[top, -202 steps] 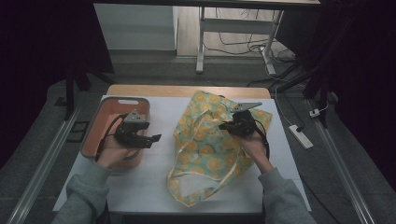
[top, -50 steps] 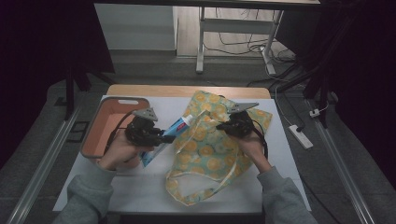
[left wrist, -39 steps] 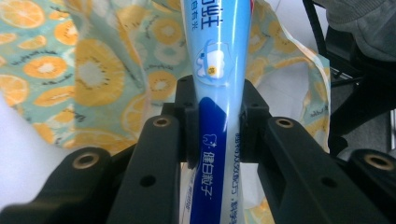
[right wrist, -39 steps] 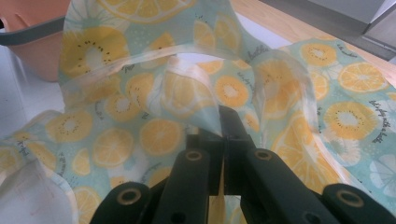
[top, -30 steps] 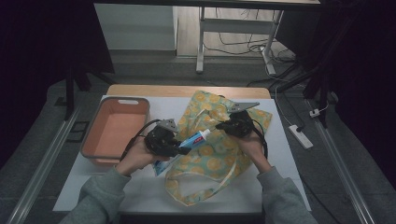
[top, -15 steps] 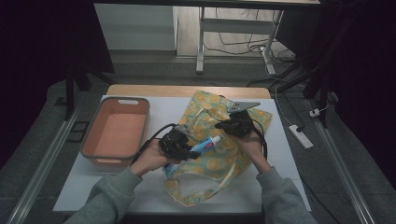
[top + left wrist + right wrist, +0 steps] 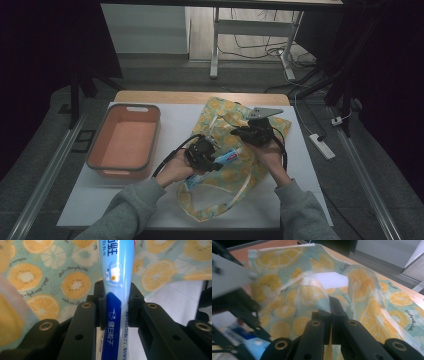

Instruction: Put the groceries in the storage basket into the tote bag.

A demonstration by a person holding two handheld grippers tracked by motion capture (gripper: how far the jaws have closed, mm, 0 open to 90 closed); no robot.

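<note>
- L gripper [image 7: 113, 302]: fingers clamp blue toothpaste tube [image 7: 115, 277], tip pointing at the bag mouth.
- R gripper [image 7: 332, 312]: fingers pinch citrus-print bag [image 7: 235, 172] edge, lifting it off the table [image 7: 170, 120].

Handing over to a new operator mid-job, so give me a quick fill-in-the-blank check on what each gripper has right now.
1. The left gripper is shut on the ____ toothpaste tube.
2. The right gripper pinches the edge of the ____-print cloth bag.
3. The orange bin sits on the person's ____ side of the white table.

Missing words: blue; orange; left
</note>
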